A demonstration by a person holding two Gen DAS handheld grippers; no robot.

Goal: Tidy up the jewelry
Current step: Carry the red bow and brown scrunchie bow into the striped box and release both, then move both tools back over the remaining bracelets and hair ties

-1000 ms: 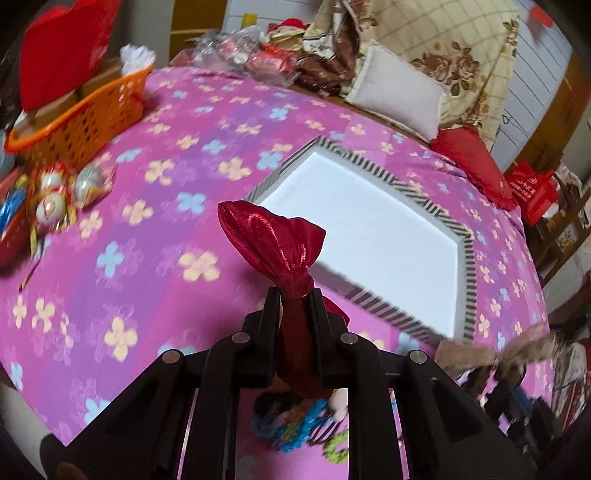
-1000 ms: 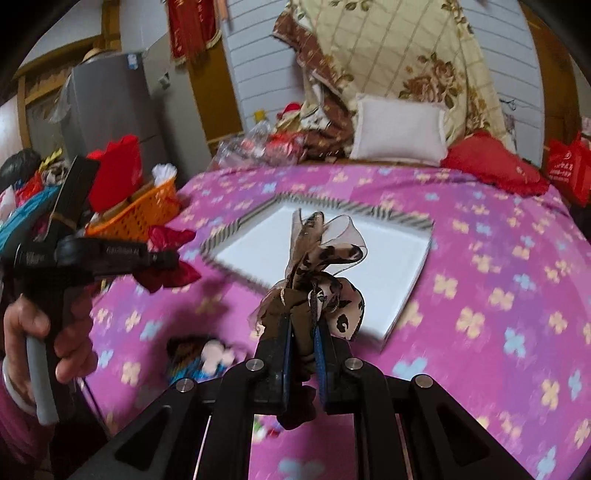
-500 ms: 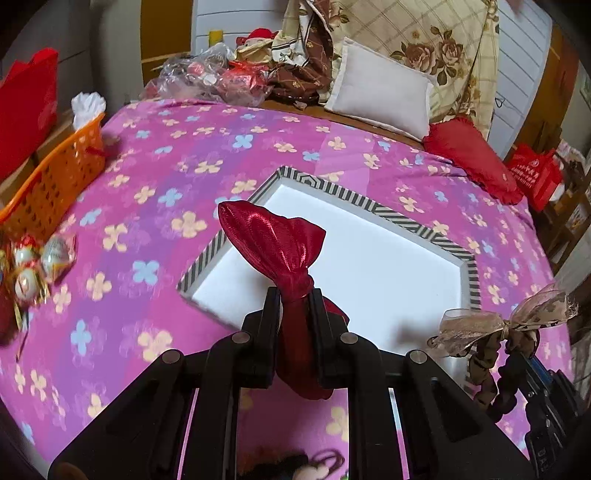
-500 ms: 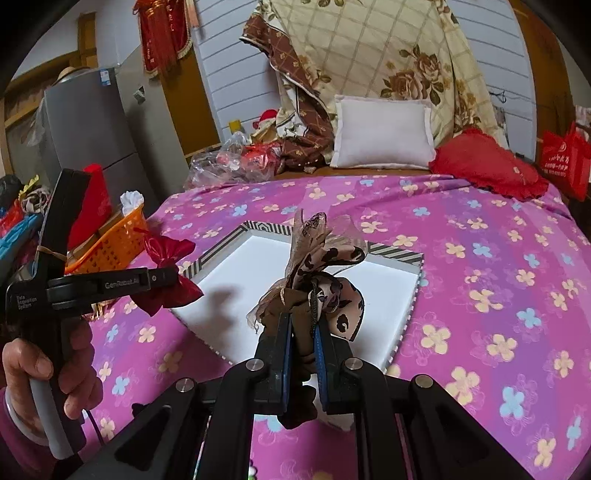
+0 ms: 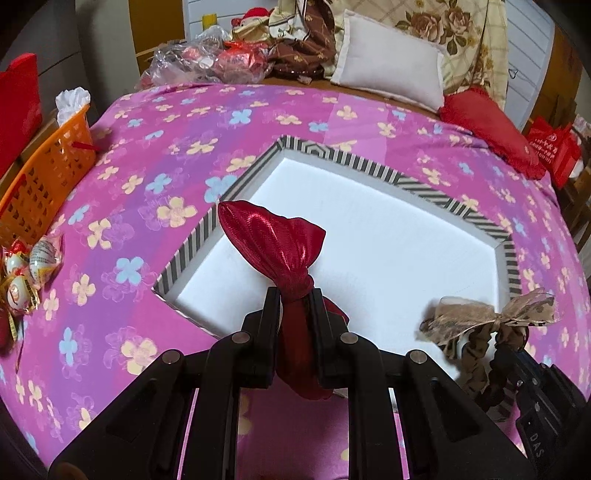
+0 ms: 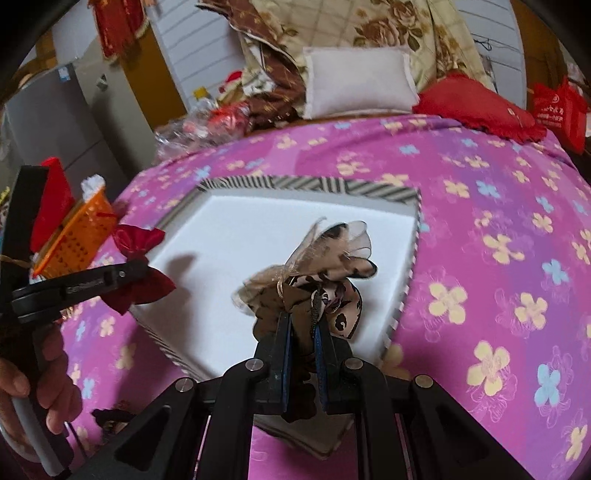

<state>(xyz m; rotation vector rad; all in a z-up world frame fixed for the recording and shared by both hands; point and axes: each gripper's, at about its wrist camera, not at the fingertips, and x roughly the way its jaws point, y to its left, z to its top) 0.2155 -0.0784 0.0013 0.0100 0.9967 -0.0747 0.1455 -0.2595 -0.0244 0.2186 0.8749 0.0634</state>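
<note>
Poised above the white striped-edged tray (image 5: 388,251) at frame centre on the floral bed (image 5: 147,184), ready for laying down: red satin bow (image 5: 273,243) clamped in the left gripper (image 5: 293,306) jaws, leopard-print scrunchie (image 6: 317,280) pinched in the right gripper (image 6: 303,332) jaws.

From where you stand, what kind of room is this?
Most likely a bedroom in a home: a bed under a pink flowered bedspread, a white pillow and a floral quilt heaped at its head.
</note>
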